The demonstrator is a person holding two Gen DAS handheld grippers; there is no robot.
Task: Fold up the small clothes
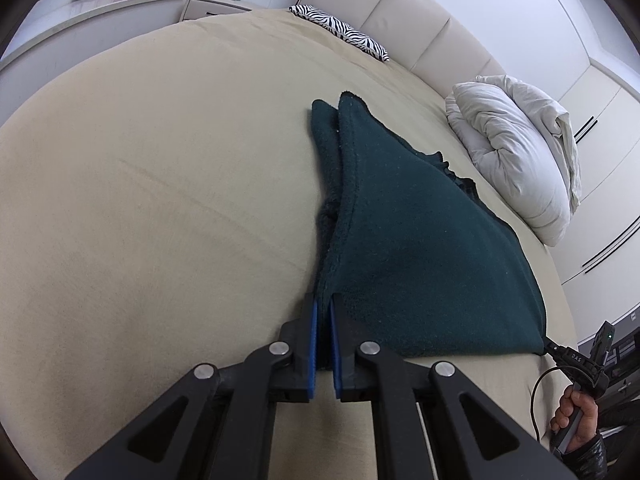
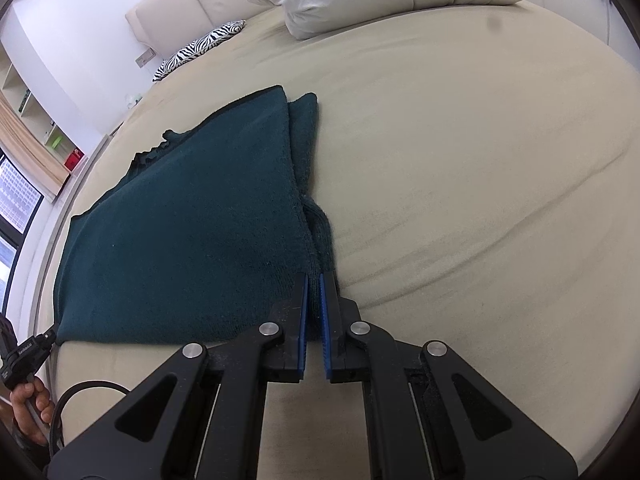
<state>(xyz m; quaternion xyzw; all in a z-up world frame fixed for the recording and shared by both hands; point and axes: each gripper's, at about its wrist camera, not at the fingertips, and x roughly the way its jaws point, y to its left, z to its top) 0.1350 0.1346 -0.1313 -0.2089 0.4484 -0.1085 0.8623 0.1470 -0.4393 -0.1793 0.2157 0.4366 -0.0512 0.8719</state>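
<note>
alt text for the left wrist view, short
The left gripper is shut on the near corner of a dark green garment lying folded on a beige bed. A white pillow and a zebra-print cushion lie beyond it.

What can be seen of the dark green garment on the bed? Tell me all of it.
The dark green garment is a thick, fuzzy, fleece-like piece, dark teal-green with a stitched hem along its edges. It lies on the beige bed sheet, folded so that an upper layer covers a narrower strip beneath. Its near edge is lifted at two corners: the left hand-held gripper is shut on one and the right hand-held gripper on the other. A ruffled darker edge shows at its far side, near the white duvet.
</note>
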